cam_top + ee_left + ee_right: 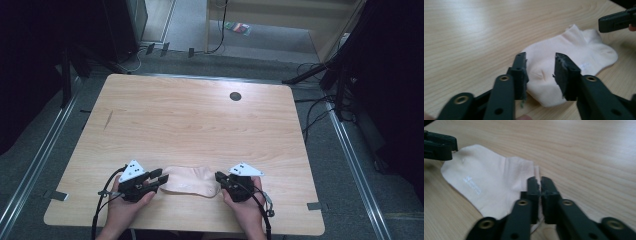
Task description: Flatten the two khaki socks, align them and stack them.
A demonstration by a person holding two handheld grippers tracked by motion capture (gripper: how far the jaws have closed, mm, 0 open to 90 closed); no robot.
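A cream ankle sock (187,181) lies flat near the table's front edge, between my two grippers. My left gripper (162,177) is at its left end, open, with its jaws hovering apart over the sock's toe part (541,75). My right gripper (219,177) is at the sock's right end. In the right gripper view its jaws (539,186) are pressed together at the cuff edge of the sock (486,180), with a thin fold of fabric between them. The right gripper's jaw (616,21) also shows far off in the left gripper view.
The light wooden table (190,120) has a dark round cable hole (235,96) near its far edge. Dark stands and cables (325,75) crowd the floor beyond the right corner. Metal floor rails (35,165) run along both sides.
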